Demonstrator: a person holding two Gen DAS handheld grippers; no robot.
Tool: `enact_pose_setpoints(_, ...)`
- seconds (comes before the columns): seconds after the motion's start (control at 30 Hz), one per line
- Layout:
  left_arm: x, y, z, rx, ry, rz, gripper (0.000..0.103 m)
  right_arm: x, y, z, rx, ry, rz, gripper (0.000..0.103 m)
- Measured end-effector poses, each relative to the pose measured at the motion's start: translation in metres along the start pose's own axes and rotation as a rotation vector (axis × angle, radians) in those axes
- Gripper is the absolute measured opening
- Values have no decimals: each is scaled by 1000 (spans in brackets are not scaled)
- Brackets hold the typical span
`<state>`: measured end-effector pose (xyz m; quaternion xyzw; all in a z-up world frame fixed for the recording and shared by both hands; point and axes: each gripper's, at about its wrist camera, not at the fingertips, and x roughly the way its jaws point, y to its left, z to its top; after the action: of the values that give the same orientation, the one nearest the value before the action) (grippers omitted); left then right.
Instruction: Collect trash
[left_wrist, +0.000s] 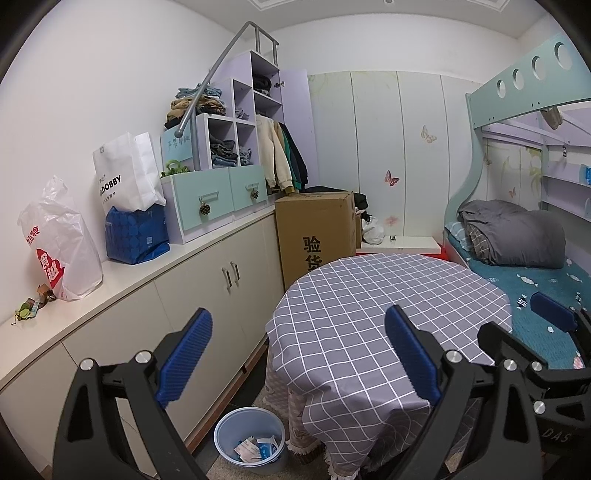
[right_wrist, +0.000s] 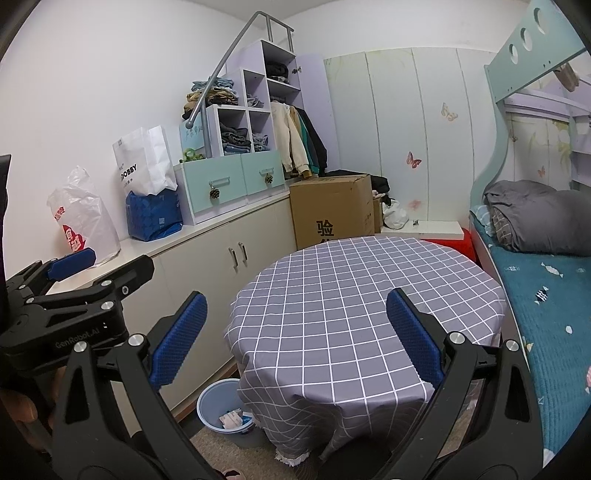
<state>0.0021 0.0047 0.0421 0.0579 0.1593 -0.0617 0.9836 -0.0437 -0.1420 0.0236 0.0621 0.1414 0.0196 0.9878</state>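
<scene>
Both held high and back from the checked tabletop (left_wrist: 369, 295) — left gripper (left_wrist: 299, 358) and right gripper (right_wrist: 295, 339), jaws wide apart, gripping nothing. Trash (left_wrist: 255, 448) sitting in the blue wastebasket (left_wrist: 225, 435) on the floor beside the table — judged nearly finished.

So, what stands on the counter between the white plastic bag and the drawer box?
A blue bag with a white paper bag standing in it; both views show it.
</scene>
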Motion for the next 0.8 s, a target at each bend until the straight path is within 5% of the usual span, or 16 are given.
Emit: enact_pose_setpoints(0.8,11,3,1,16,27,13,93,8,-1,-4,7,17,16,96)
